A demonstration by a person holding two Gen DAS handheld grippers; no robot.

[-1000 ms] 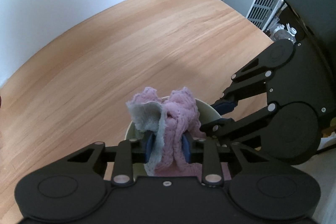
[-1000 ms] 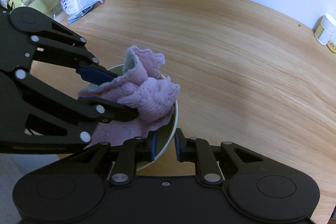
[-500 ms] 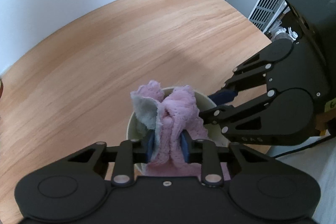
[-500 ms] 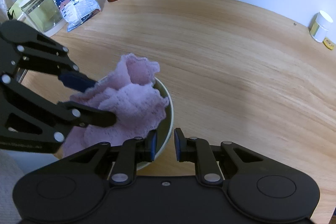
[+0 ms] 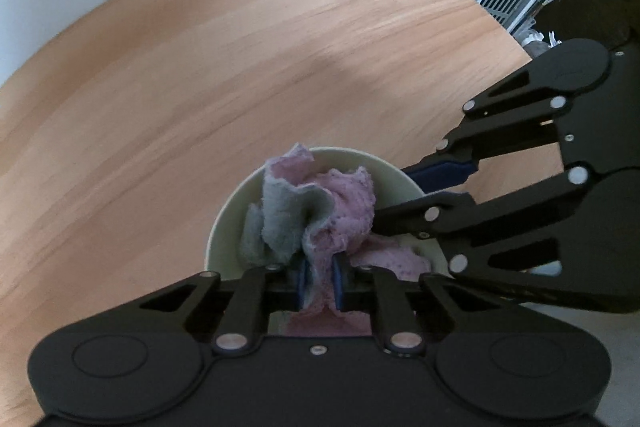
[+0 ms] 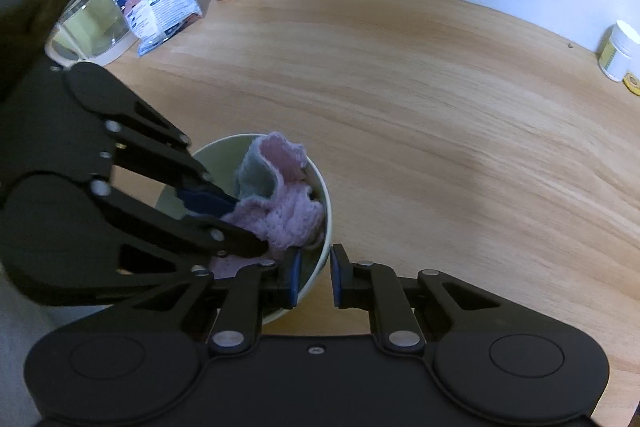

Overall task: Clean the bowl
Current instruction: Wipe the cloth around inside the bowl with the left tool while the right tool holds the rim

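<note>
bowl [image 5: 228, 227] near the tabletop's [image 5: 200, 87] front edge, bare wood stretching beyond it to the wall | left tongs [image 5: 319, 281] inside bowl, just closing, clenched on pink cloth [image 5: 340, 211] | right tongs [image 6: 314, 277] straddle bowl's near rim, gripping it | small jar [image 6: 618, 51] well apart

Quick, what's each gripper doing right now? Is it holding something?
Left gripper: closed on the pink cloth, which is bunched inside the bowl.
Right gripper: closed on the bowl's rim, one of its fingers inside, one outside.
</note>
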